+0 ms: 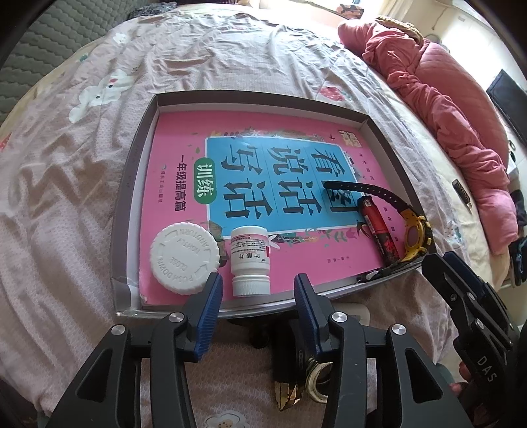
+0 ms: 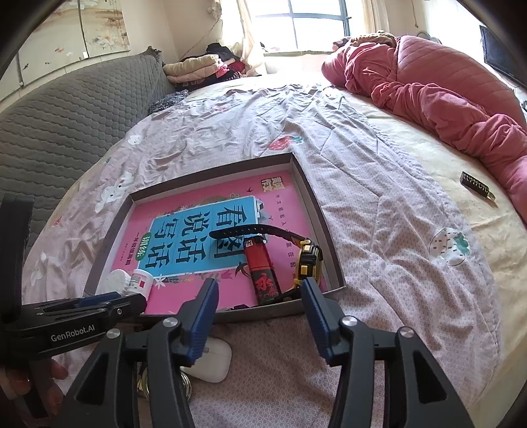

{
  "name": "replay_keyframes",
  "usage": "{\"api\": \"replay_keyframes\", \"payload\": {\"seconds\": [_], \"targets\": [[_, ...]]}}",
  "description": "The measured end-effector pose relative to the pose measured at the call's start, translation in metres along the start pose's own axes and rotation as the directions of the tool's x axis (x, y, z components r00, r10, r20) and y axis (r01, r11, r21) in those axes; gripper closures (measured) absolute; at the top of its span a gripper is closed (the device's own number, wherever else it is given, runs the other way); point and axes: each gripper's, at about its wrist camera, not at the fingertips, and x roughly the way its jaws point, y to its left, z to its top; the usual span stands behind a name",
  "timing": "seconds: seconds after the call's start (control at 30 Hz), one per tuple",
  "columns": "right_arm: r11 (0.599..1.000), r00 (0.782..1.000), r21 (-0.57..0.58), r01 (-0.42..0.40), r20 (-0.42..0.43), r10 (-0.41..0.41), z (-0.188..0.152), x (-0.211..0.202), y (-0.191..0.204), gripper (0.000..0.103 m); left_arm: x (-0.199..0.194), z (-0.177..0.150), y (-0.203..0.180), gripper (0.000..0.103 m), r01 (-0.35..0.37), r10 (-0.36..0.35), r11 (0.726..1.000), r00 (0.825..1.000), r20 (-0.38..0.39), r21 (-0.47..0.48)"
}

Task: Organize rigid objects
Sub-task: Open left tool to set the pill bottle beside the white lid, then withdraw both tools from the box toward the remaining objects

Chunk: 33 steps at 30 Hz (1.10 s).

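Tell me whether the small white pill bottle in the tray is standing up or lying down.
Lying down. The pill bottle rests on its side on the pink book, its cap pointing toward the tray's near edge.

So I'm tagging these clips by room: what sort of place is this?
Most likely a bedroom at home. The tray sits on a bed with a patterned sheet, a pink quilt is bunched along one side, and folded clothes lie near the window.

Bright daylight pours through the multi-pane window [image 2: 313, 26], which is blown out to white. The wrinkled pink patterned bedsheet [image 2: 362, 204] is evenly lit with soft shadows. Both fisheye views curve strongly, with dark vignetted corners. Focus stays sharp throughout.
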Motion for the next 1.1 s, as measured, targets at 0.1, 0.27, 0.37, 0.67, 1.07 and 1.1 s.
{"api": "replay_keyframes", "payload": {"seconds": [0.1,0.27,0.37,0.67,1.07,1.1], "targets": [[1.0,1.0,-0.001,0.0,0.0,0.0,0.0,-0.002,0.001,0.05,-0.002,-0.001,0.001,0.057,0.001,-0.001,1.0,1.0,0.005,-0.003],[1.0,1.0,-0.003,0.0,0.005,0.0,0.002,-0.005,0.002,0.05,-0.006,-0.002,0.003,0.056,0.004,-0.004,1.0,1.0,0.011,-0.005],[1.0,1.0,0.007,-0.009,0.014,0.009,0.003,-0.008,0.002,0.049,-0.009,-0.003,0.004,0.056,0.005,-0.005,1.0,1.0,0.017,-0.012],[1.0,1.0,-0.007,-0.009,0.026,0.009,0.005,-0.014,0.003,0.049,-0.018,-0.007,0.003,0.055,0.01,-0.009,1.0,1.0,0.028,-0.016],[0.999,0.998,-0.029,-0.015,0.056,0.017,0.009,-0.028,0.008,0.04,-0.04,-0.007,0.002,0.042,0.024,-0.023,1.0,0.997,0.068,-0.013],[0.999,0.998,-0.031,-0.015,0.06,0.017,0.01,-0.03,0.009,0.039,-0.042,-0.007,0.002,0.041,0.025,-0.024,1.0,0.997,0.07,-0.014]]}}
